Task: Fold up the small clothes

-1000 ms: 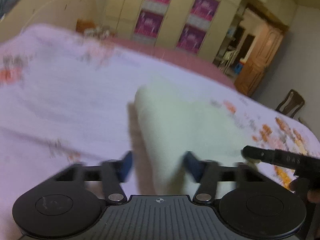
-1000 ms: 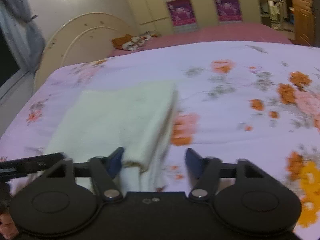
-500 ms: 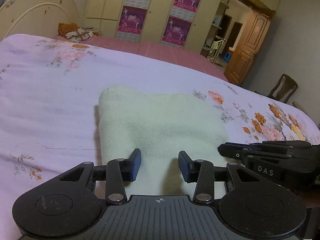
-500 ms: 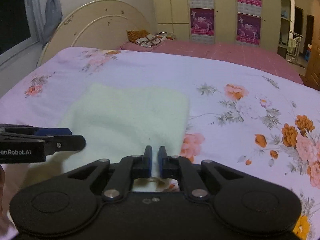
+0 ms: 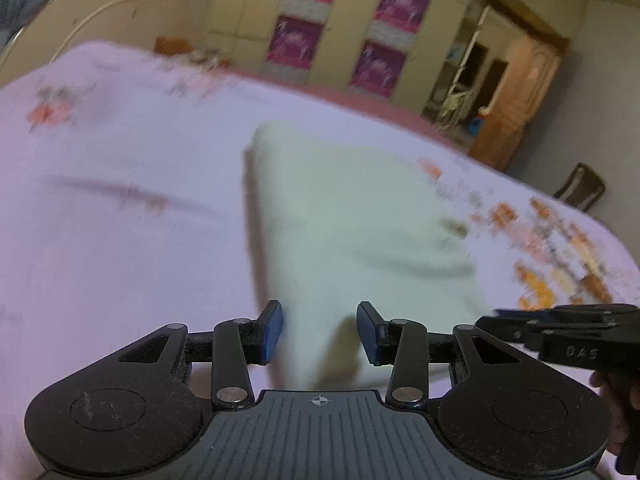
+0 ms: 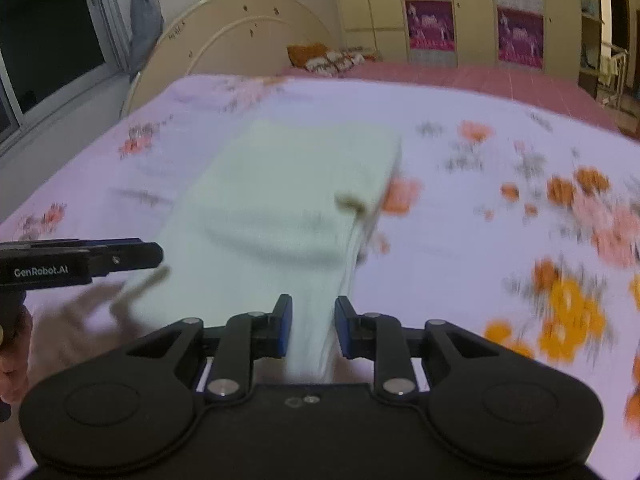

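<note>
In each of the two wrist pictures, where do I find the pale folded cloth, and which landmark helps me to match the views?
Left wrist: the pale folded cloth lies centre-right, reaching down between the left gripper fingers.
Right wrist: the cloth lies centre-left, running down into the right gripper.
Shared landmark: the magenta posters on the wardrobe doors.

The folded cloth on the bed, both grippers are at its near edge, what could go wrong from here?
1. Both views are motion-blurred, so the grippers are moving fast; the pale folded cloth could be dragged and its layers come apart.
2. The left gripper and right gripper stand open with cloth between their fingers; closing unevenly could catch only some layers.
3. The floral bedsheet lies directly beneath, so a low grasp could pinch it too.
</note>
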### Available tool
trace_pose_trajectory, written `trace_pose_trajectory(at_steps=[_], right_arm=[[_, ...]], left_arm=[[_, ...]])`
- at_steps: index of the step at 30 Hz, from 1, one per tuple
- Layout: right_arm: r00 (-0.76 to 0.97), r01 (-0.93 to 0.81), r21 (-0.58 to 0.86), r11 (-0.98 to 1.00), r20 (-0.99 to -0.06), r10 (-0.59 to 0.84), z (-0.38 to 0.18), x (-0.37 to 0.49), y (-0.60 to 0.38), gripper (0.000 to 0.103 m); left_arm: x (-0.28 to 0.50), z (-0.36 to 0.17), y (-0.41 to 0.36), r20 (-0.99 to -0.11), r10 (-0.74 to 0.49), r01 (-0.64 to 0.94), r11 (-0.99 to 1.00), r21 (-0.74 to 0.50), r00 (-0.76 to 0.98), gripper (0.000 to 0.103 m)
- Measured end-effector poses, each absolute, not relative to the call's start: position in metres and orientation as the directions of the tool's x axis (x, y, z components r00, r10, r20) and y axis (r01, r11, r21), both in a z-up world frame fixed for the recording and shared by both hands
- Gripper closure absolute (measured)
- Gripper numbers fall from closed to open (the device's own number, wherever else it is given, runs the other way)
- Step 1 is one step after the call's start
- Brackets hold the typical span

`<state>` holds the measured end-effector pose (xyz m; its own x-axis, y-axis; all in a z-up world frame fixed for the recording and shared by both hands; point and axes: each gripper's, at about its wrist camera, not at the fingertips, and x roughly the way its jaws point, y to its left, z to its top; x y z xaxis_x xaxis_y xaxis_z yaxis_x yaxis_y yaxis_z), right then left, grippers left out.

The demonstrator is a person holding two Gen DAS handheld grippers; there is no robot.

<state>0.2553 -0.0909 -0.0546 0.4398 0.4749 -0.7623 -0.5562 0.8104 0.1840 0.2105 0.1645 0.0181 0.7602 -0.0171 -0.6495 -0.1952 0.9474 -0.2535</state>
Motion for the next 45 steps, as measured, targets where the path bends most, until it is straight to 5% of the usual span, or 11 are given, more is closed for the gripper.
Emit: trace_pose_trajectory(at_steps=[2, 4, 11, 15, 17, 24, 27, 28, 31, 34, 45], right_arm=[[0.441, -0.541, 0.17, 0.824, -0.777, 0.449, -0.059, 0.254, -0.087, 0.08], [0.455, -0.554, 0.134, 0.822, -0.778, 0.433, -0.061, 0.252, -0.084, 0.096], [0.48, -0.551, 0.049, 0.833, -0.798, 0.364, -0.067, 0.253, -0.085, 0.096], [0.509, -0.536, 0.057, 0.842, -0.774, 0.377, -0.051, 0.241, -0.088, 0.081], [0.5, -0.541, 0.046, 0.84, -0.786, 0.365, -0.055, 0.235, -0.086, 0.082], [0.491, -0.471, 0.062, 0.88, -0.81, 0.32, -0.057, 0.234, -0.091, 0.07], [0.525, -0.469, 0.075, 0.88, -0.777, 0.347, -0.036, 0.214, -0.108, 0.04], [0.537, -0.466, 0.078, 0.881, -0.767, 0.352, -0.028, 0.204, -0.115, 0.038], [0.55, -0.436, 0.112, 0.893, -0.752, 0.363, -0.004, 0.178, -0.138, 0.032], [0.567, -0.421, 0.124, 0.898, -0.738, 0.368, 0.018, 0.151, -0.154, 0.024], [0.656, -0.418, 0.095, 0.904, -0.656, 0.373, 0.081, 0.064, -0.162, 0.018]], left_arm=[[0.212, 0.01, 0.166, -0.667, -0.023, -0.205, 0.943, -0.262, 0.745, 0.061], [0.212, 0.009, 0.164, -0.671, -0.021, -0.201, 0.947, -0.251, 0.741, 0.061], [0.203, 0.01, 0.15, -0.681, 0.018, -0.207, 0.958, -0.197, 0.732, 0.061], [0.188, 0.023, 0.138, -0.659, 0.053, -0.186, 0.973, -0.134, 0.75, 0.052], [0.192, 0.015, 0.135, -0.693, 0.072, -0.203, 0.973, -0.11, 0.717, 0.021], [0.178, 0.023, 0.12, -0.693, 0.092, -0.186, 0.981, -0.062, 0.715, 0.021], [0.148, 0.049, 0.117, -0.642, 0.106, -0.204, 0.976, -0.081, 0.759, 0.021], [0.139, 0.057, 0.115, -0.627, 0.111, -0.211, 0.974, -0.087, 0.771, 0.021], [0.104, 0.08, 0.111, -0.579, 0.138, -0.236, 0.967, -0.098, 0.804, 0.0], [0.074, 0.099, 0.103, -0.536, 0.139, -0.229, 0.968, -0.104, 0.833, 0.0], [-0.004, 0.131, 0.083, -0.529, 0.13, -0.218, 0.97, -0.107, 0.839, 0.0]])
